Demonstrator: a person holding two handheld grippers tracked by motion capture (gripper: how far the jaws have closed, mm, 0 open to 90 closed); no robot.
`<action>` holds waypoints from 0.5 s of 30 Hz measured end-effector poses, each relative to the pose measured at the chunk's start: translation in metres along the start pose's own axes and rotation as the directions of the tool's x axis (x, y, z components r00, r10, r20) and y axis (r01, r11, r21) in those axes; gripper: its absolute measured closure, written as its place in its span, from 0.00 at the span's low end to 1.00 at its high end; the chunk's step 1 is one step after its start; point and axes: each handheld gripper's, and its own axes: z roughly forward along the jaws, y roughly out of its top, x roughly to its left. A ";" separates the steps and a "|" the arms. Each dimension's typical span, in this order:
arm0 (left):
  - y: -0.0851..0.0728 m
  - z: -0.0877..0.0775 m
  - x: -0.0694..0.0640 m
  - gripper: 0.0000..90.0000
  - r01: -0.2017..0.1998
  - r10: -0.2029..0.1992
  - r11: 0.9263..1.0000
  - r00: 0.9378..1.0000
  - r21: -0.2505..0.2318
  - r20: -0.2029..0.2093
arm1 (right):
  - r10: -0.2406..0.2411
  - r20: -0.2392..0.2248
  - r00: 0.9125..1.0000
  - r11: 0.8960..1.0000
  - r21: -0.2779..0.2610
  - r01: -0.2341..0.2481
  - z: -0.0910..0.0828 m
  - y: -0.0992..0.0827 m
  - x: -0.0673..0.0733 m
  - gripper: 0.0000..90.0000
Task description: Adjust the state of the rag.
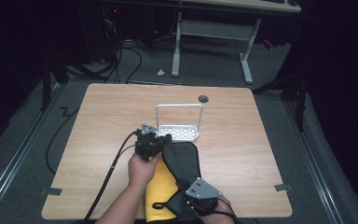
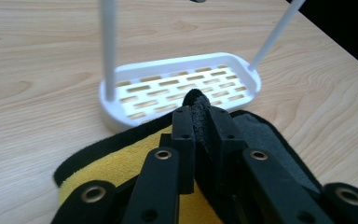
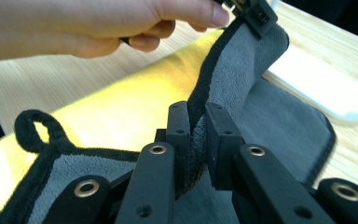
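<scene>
We find no text, label, brand, number or sign that can be read in any of the three views — not on the cloth [image 1: 182,163], the white rack [image 1: 179,122] or the wooden table [image 1: 242,140]. At the top centre of the high view a small red glow sits among dark equipment under the far desk; it may be an indicator light, but it is too small to tell.
</scene>
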 end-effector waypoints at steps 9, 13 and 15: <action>0.000 0.018 -0.018 0.90 -0.012 0.012 0.999 1.000 0.037 -0.017 | 0.038 0.006 0.999 0.998 0.045 -0.039 -0.003 -0.019 -0.011 0.90; 0.003 0.019 -0.026 0.89 -0.030 0.030 0.999 1.000 0.028 -0.005 | 0.042 0.019 0.999 0.999 0.034 -0.043 -0.012 -0.022 -0.013 0.89; 0.003 0.022 -0.028 0.89 -0.031 0.032 0.999 0.999 0.031 -0.006 | 0.046 0.024 0.999 0.998 0.042 -0.047 -0.012 -0.025 -0.015 0.89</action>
